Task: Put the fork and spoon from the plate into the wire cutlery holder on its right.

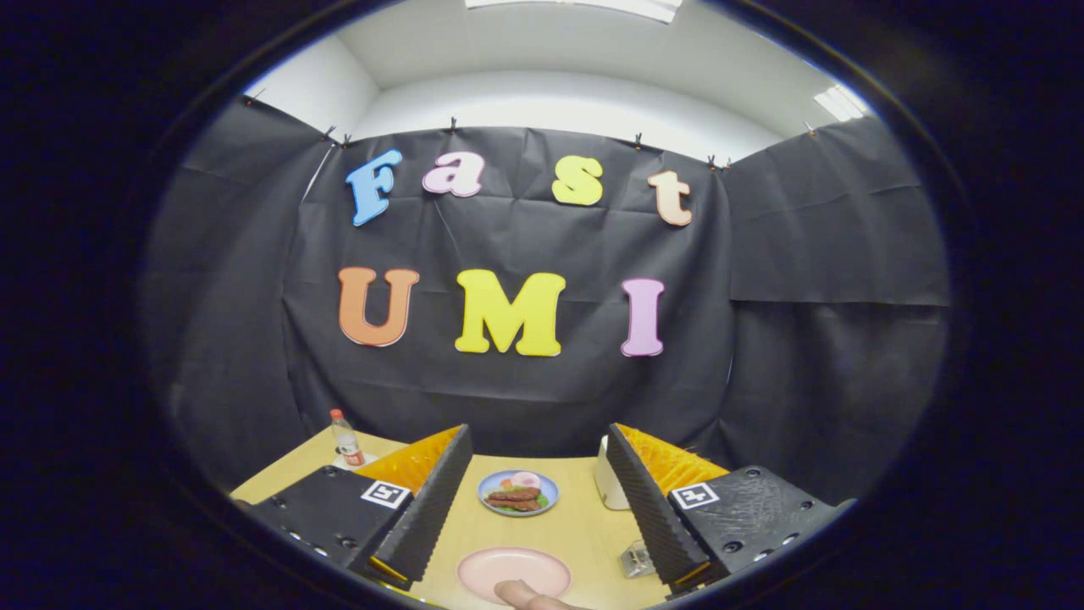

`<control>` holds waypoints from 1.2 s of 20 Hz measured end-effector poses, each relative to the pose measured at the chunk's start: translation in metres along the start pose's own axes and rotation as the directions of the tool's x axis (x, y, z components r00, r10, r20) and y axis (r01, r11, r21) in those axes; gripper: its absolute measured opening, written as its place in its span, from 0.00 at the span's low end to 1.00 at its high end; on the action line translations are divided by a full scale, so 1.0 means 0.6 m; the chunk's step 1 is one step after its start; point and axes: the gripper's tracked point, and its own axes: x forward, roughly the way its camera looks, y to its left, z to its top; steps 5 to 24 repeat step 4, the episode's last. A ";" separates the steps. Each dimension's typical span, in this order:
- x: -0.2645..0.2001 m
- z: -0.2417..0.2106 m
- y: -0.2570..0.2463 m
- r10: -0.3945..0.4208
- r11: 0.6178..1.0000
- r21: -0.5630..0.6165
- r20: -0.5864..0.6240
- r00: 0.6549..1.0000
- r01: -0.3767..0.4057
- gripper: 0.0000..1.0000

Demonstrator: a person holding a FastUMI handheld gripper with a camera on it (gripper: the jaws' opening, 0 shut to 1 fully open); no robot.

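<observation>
A pink plate [514,569] lies on the wooden table [584,529], low between my two fingers. A tan rounded end [523,596] rests over the plate's near rim; I cannot tell whether it is a utensil handle. A small shiny metal wire object [636,559], perhaps the cutlery holder, sits right of the plate, partly hidden by my right finger [644,500]. My gripper [538,436] is open and held above the table, with nothing between its fingers.
A blue plate with sausages and egg [518,492] stands beyond the pink plate. A white container [610,487] is to its right, behind my right finger. A clear bottle with a red label [345,440] stands at the far left corner.
</observation>
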 end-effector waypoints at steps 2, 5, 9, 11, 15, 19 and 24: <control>0.000 0.000 0.004 0.002 1.000 -0.008 -0.001 1.000 -0.002 0.96; -0.002 -0.005 0.005 -0.004 1.000 -0.012 -0.007 1.000 0.004 0.96; -0.002 -0.005 0.005 -0.004 1.000 -0.012 -0.007 1.000 0.004 0.96; -0.002 -0.005 0.005 -0.004 1.000 -0.012 -0.007 1.000 0.004 0.96; -0.002 -0.005 0.005 -0.004 1.000 -0.012 -0.007 1.000 0.004 0.96; -0.002 -0.005 0.005 -0.004 1.000 -0.012 -0.007 1.000 0.004 0.96; -0.002 -0.005 0.005 -0.004 1.000 -0.012 -0.007 1.000 0.004 0.96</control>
